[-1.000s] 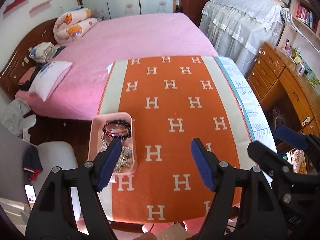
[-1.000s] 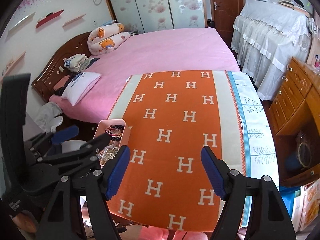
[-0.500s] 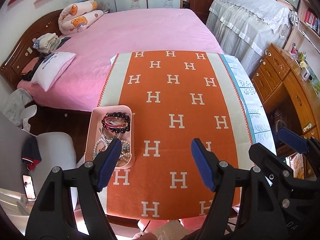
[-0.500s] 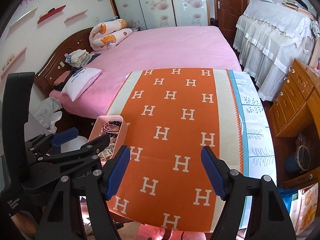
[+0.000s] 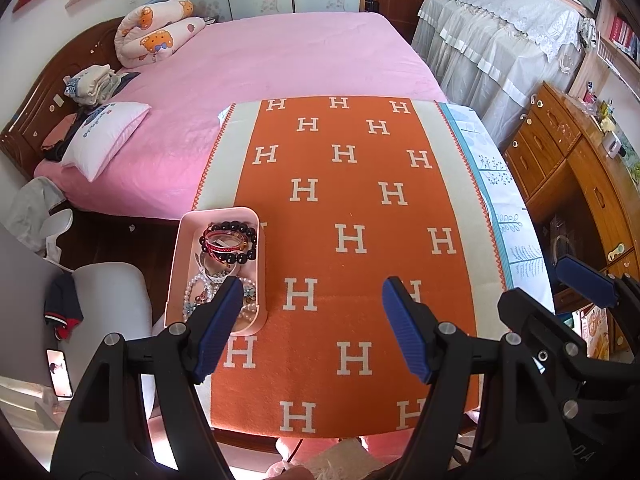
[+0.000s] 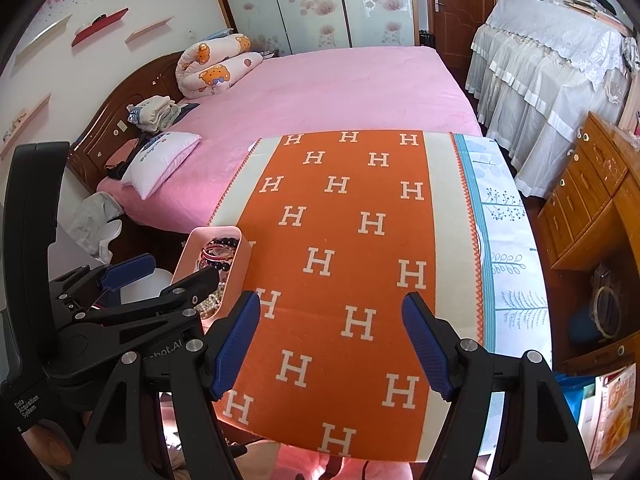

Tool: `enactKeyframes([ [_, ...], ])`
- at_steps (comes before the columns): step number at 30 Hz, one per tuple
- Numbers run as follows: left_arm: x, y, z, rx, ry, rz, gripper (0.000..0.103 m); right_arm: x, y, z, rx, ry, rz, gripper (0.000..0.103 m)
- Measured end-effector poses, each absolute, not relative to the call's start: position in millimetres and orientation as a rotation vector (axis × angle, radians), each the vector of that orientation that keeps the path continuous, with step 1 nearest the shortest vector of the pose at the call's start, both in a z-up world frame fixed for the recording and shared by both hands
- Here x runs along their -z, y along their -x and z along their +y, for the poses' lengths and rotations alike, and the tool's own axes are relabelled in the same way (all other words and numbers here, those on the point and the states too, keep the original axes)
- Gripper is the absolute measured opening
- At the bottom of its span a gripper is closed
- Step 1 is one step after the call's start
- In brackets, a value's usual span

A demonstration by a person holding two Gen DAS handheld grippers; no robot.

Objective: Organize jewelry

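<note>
A pale pink tray (image 5: 181, 249) (image 6: 188, 246) sits at the left edge of the orange H-patterned cloth (image 5: 348, 208) (image 6: 352, 240). It holds a dark bead bracelet (image 5: 236, 256), red bangles (image 5: 224, 246) and pearl strands (image 5: 194, 294). My left gripper (image 5: 312, 334) hovers open above the cloth, its left finger (image 5: 218, 328) over the tray's near end. My right gripper (image 6: 330, 344) stands open over the cloth's near part, nothing between its blue pads. The left gripper's body (image 6: 120, 304) shows at the left of the right wrist view, hiding part of the tray.
A pink bed (image 5: 280, 64) lies beyond the table. A wooden dresser (image 5: 576, 168) stands to the right, and a cloth-draped cabinet (image 5: 500, 32) further back. A grey chair (image 5: 112, 292) and a phone (image 5: 59, 372) are at the left. The floral tablecloth (image 6: 504, 240) shows right of the orange cloth.
The left wrist view has tilted a little, so the table and tray sit slightly higher and more centred. Both grippers stay open; nothing was picked up.
</note>
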State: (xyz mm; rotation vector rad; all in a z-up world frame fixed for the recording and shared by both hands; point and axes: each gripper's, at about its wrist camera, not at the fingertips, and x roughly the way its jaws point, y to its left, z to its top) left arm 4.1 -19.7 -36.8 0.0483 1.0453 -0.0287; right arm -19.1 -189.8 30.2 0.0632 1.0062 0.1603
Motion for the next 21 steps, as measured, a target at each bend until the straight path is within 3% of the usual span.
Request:
enactKeyframes([
  [21, 37.6, 0.5, -24.6, 0.043, -0.064, 1.043, 0.070, -23.9, 27.7, -197.5, -0.145, -0.079, 1.004, 0.076],
])
